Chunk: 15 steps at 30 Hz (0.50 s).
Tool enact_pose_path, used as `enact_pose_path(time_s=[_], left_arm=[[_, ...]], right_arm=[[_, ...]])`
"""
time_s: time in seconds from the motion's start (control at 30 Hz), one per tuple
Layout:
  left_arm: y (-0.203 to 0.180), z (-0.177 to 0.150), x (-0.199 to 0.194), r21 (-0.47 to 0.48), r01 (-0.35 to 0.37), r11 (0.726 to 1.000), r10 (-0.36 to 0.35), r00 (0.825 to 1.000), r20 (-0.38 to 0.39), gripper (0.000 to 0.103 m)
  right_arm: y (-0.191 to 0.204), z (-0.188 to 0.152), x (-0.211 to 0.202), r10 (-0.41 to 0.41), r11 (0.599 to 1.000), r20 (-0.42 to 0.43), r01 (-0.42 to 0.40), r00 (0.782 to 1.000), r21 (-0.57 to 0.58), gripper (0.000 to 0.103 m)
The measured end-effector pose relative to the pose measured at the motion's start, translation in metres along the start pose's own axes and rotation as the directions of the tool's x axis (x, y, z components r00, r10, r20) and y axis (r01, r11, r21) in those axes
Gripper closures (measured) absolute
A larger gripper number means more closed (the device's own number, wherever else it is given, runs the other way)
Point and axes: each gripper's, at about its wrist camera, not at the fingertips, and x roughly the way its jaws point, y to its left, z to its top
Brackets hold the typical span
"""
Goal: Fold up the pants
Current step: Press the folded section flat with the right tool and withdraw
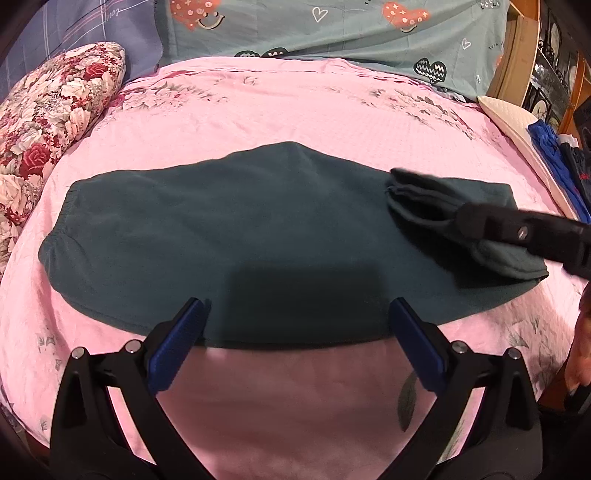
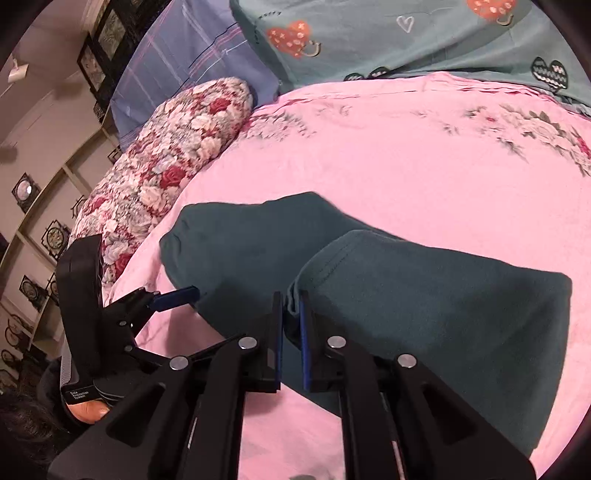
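Pink floral bedsheet (image 1: 295,107); rose-print pillow (image 2: 166,162); teal heart-print quilt (image 1: 332,33); wooden shelving (image 1: 517,55) beside bed.

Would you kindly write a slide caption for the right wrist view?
Right gripper clamps the pants' cuff end, folding it over; open left gripper waits beside, on pink bedsheet.

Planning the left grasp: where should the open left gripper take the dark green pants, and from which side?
Take the dark green fleece pants at the near long edge, coming in low from the near side. That edge lies flat between the open jaws of the left gripper; the right gripper already pinches the leg end, folded over.
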Motion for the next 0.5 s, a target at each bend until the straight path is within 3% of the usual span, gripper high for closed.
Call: enact_pose_path(time_s=[0.13,0.17,0.23,0.33,0.4,0.47,0.5], left_arm=[[0.003,0.0,0.0,0.001,-0.012,1.0,0.012,1.0,-0.005,0.002],[0.003,0.0,-0.001,0.003,-0.011,1.0,0.011,1.0,-0.003,0.002],[0.004,0.001,-0.005,0.002,-0.012,1.0,0.012,1.0,0.008,0.002],[0.001,0.008,-0.019,0.011,0.001,1.0,-0.002,0.999,0.052,0.002],[-0.008,0.014,-0.027,0.029,0.037,0.999,-0.039,0.996,0.081,0.002],[-0.025,0.021,-0.026,0.069,0.081,0.994,-0.086,0.993,0.08,0.002],[-0.033,0.023,-0.023,0.088,0.093,0.992,-0.099,0.993,0.071,0.002]], right_arm=[[0.0,-0.012,0.04,0.004,1.0,-0.15,-0.002,0.989,0.013,0.083],[-0.005,-0.013,0.037,0.034,0.999,-0.134,-0.03,0.99,0.033,0.077],[-0.008,-0.011,0.026,0.03,0.999,-0.13,-0.025,0.991,0.043,0.076],[-0.016,-0.01,-0.017,0.018,0.999,-0.022,-0.017,1.0,0.048,0.076],[-0.031,-0.009,-0.051,-0.073,0.996,0.057,0.07,0.996,0.062,0.076],[-0.057,-0.007,-0.073,-0.209,0.975,0.084,0.201,0.974,0.094,0.075],[-0.071,-0.007,-0.08,-0.272,0.958,0.088,0.261,0.958,0.123,0.064]])
